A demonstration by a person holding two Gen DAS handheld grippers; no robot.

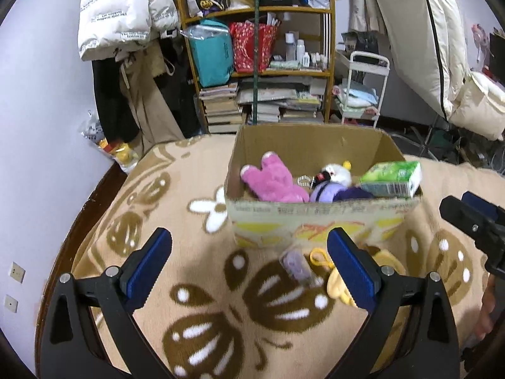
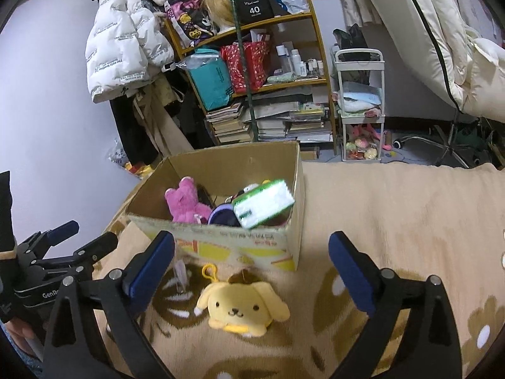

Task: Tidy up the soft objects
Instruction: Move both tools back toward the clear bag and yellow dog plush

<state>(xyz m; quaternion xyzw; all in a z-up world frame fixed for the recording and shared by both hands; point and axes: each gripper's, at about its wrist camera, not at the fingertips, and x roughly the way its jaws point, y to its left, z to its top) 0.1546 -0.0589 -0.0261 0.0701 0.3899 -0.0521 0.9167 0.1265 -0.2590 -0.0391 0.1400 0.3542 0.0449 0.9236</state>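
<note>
A cardboard box stands on the beige patterned blanket. Inside it lie a pink plush, a purple-and-white plush and a green tissue pack. A yellow dog plush with a yellow loop lies on the blanket in front of the box; in the left wrist view my finger partly hides it. A small lilac item lies beside it. My left gripper is open and empty. My right gripper is open and empty, just above the dog plush.
A wooden shelf with bags, bottles and stacked books stands behind the bed. White jackets hang at the left. A white trolley stands to the right of the shelf. The blanket stretches to the right.
</note>
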